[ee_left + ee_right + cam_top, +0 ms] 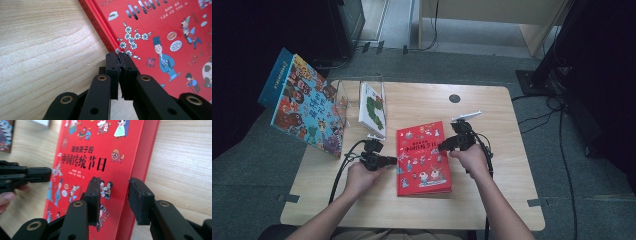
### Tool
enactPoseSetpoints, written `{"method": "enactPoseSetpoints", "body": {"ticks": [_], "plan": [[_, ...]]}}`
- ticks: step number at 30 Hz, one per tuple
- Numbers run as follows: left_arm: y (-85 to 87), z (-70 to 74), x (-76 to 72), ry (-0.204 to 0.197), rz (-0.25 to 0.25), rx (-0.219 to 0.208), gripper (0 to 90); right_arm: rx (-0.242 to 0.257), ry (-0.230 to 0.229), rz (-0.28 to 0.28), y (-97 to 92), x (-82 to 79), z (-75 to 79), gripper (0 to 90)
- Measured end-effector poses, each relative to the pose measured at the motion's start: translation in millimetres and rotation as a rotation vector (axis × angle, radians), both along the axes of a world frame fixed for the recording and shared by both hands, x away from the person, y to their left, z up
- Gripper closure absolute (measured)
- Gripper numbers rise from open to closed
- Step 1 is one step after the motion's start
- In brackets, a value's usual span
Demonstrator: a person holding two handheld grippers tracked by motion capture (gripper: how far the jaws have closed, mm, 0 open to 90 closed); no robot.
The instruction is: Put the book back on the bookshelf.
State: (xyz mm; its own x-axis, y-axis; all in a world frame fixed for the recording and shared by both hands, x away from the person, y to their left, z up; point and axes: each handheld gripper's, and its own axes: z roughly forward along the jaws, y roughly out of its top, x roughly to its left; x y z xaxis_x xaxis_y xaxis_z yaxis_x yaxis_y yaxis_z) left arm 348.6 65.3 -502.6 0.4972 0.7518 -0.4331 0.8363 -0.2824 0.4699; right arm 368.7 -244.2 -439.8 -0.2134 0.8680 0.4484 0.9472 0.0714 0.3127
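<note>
A red picture book (423,156) lies flat in the middle of the wooden table (492,200). My left gripper (396,160) is shut, its tips resting at the book's left spine edge (106,37), with nothing visible between the jaws. My right gripper (441,146) hovers over the book's right side. In the right gripper view, that gripper (116,195) is open, one jaw over the cover (82,160) and the other over the red right edge; the pads do not press on it. The left gripper (37,175) shows across the book there.
A white book with a green picture (373,107) stands in a clear holder (343,95) at the table's back left. A large blue illustrated book (307,105) leans beside it, over the table's left edge. A round cable hole (454,98) sits at the back.
</note>
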Motion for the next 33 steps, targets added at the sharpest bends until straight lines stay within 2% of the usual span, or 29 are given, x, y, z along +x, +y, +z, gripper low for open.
{"method": "enactPoseSetpoints", "body": {"ticks": [6, 17, 21, 24, 28, 33], "plan": [[-0.1, 0.0, 0.0, 0.001, 0.003, -0.002, 86.9, 0.010, 0.000, 0.031, 5.1, 0.3, 15.5, 62.5], [1.1, 0.0, 1.0, 0.009, 0.006, -0.012, 85.1, 0.014, -0.003, 0.093, 32.2, 5.8, 37.1, 62.8], [1.9, -0.2, 2.0, 0.019, 0.007, -0.020, 84.8, 0.016, 0.003, 0.116, 47.8, 10.1, 40.4, 62.9], [2.8, -0.3, 2.6, 0.016, 0.007, -0.024, 82.9, -0.005, 0.011, 0.136, 58.9, 14.8, 39.6, 63.4], [3.6, -0.2, 3.3, 0.020, 0.004, -0.031, 80.5, -0.006, 0.025, 0.149, 69.7, 20.0, 37.1, 67.9], [5.9, 0.2, 5.5, 0.026, 0.001, -0.061, 70.6, 0.004, 0.034, 0.153, 75.1, 24.8, 37.7, 75.4]]}}
